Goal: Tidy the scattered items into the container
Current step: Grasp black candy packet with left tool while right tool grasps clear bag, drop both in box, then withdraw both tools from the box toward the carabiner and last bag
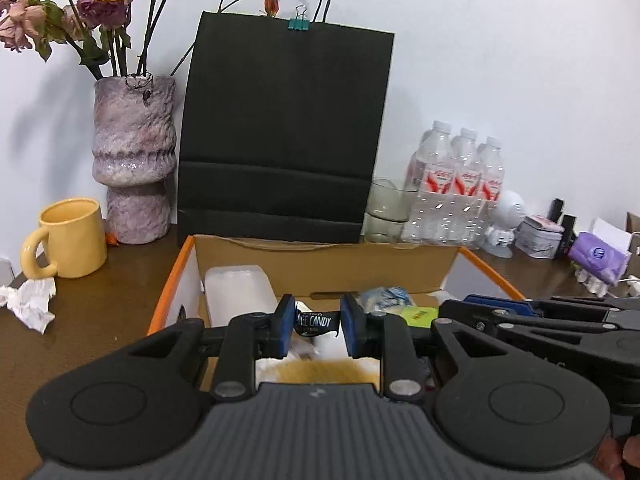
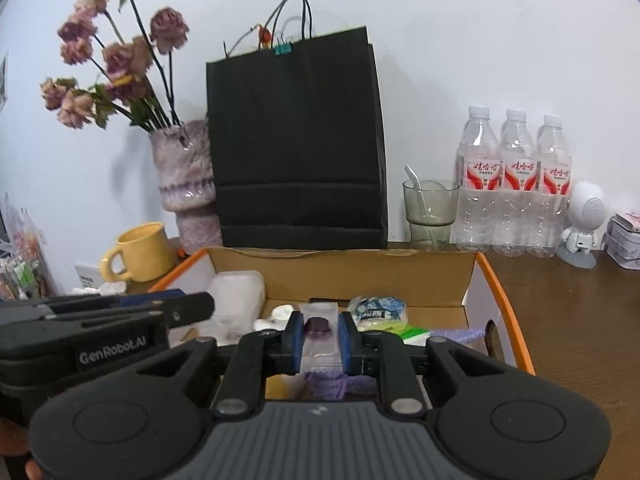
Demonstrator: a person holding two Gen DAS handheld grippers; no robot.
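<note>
Left hand-held gripper (image 1: 318, 330): clamped on candy packet (image 1: 316, 322) over box (image 1: 320, 256).
Right hand-held gripper (image 2: 319, 342): clamped on clear sachet (image 2: 319, 334).
Left: crumpled tissue (image 1: 30, 300) on desk (image 1: 88, 320).

Cardboard box (image 2: 352, 276): brown, orange rim.
Ceramic mug (image 1: 72, 238): plain yellow.
Paper bag (image 1: 284, 128): matte black.
Stoneware vase (image 1: 134, 156): mottled purple-white.
Plastic bottles (image 2: 516, 176): clear, red-white labels.
</note>
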